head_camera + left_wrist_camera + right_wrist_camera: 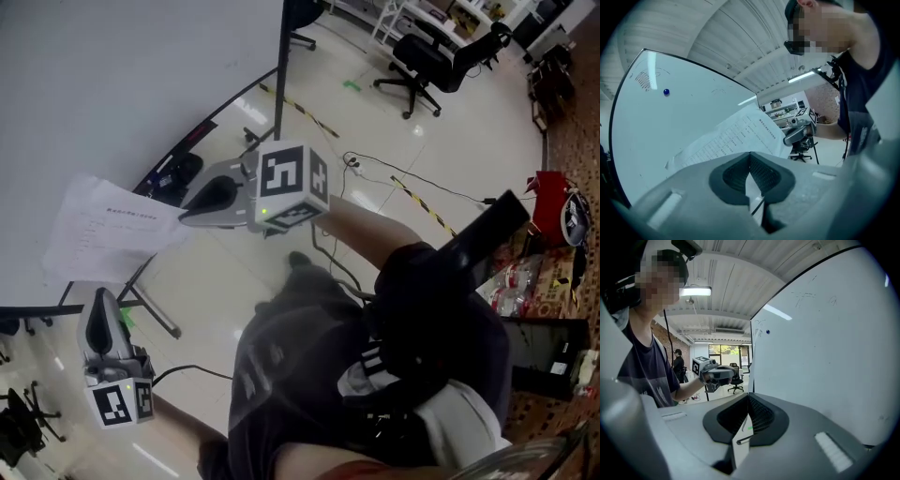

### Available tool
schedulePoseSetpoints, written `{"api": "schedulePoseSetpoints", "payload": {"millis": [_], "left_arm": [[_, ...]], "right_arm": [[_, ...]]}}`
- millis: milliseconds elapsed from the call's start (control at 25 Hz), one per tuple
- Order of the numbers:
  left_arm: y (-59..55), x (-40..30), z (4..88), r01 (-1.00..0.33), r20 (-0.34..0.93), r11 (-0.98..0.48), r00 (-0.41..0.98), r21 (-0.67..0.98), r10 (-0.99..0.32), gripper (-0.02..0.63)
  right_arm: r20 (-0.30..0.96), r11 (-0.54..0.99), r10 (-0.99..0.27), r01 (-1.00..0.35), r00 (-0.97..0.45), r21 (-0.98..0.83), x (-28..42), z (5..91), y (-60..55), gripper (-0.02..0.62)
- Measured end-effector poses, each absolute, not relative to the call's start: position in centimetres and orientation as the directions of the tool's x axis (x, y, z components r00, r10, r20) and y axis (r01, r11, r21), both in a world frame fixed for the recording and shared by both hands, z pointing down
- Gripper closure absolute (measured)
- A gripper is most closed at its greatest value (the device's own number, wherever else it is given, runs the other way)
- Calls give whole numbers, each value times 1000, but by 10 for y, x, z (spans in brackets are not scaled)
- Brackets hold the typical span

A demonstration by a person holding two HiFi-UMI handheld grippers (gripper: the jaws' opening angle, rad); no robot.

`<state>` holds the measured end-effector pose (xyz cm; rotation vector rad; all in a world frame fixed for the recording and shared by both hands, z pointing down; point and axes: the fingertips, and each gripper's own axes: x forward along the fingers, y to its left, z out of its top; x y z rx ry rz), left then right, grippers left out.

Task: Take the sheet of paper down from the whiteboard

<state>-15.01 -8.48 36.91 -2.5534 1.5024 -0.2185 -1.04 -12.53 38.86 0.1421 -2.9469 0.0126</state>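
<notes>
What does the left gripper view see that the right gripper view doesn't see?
Only the left gripper view shows the sheet of paper face-on, print and all, with the right gripper pinching its corner. Only the right gripper view shows the left gripper, plus windows and a second person far behind. Both show the whiteboard, its blue dot, the person holding the grippers, and their own jaws together.

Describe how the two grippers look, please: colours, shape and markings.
Both the left gripper and the right gripper have smooth light grey shells with dark, ribbed fingers. Each carries a white cube printed with black square markers. The person wears a dark short-sleeved shirt.
</notes>
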Motion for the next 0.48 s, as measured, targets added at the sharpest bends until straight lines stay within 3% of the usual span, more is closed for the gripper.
{"api": "schedulePoseSetpoints", "payload": {"millis": [480], "left_arm": [[-85,-83,377,-853,62,-453,453,-259,-889,605]], "right_arm": [[159,999,-53,-51,-986,16,44,399,-132,594]]}}
